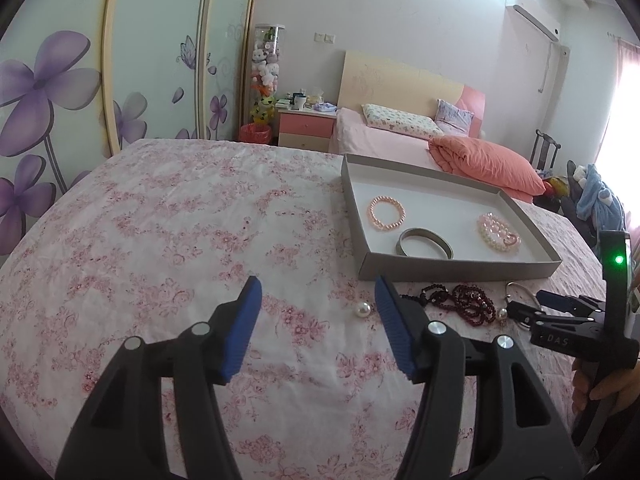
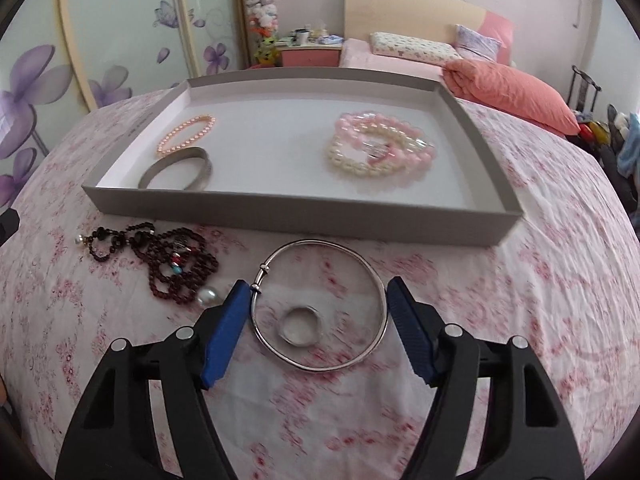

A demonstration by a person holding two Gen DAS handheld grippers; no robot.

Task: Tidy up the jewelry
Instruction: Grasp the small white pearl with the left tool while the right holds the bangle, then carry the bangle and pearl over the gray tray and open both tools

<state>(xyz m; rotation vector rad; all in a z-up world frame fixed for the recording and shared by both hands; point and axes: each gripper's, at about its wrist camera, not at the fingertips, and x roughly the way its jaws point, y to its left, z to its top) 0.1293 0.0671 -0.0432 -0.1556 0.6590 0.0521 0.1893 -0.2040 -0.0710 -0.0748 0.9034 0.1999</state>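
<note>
A shallow grey tray (image 2: 280, 212) (image 1: 440, 270) lies on the floral cloth. It holds a pink bead bracelet (image 2: 188, 136) (image 1: 386, 213), a grey bangle (image 2: 176, 170) (image 1: 425, 243) and a heap of pearl and pink bracelets (image 2: 380, 148) (image 1: 498, 231). In front of it lie a dark red bead necklace (image 2: 176, 260) (image 1: 468, 304), pearls (image 2: 208, 297) (image 1: 363, 311), a thin silver bangle (image 2: 320, 304) and a small ring (image 2: 301, 326) inside it. My right gripper (image 2: 316, 304) is open, its fingers on either side of the bangle. My left gripper (image 1: 318, 300) is open and empty, left of the necklace.
The table with the pink floral cloth (image 1: 180, 240) extends far to the left. Behind it are a bed with pillows (image 1: 420, 128), a pink nightstand (image 1: 306, 126) and a flowered wardrobe (image 1: 60, 100). The right gripper body and hand (image 1: 580, 328) show in the left wrist view.
</note>
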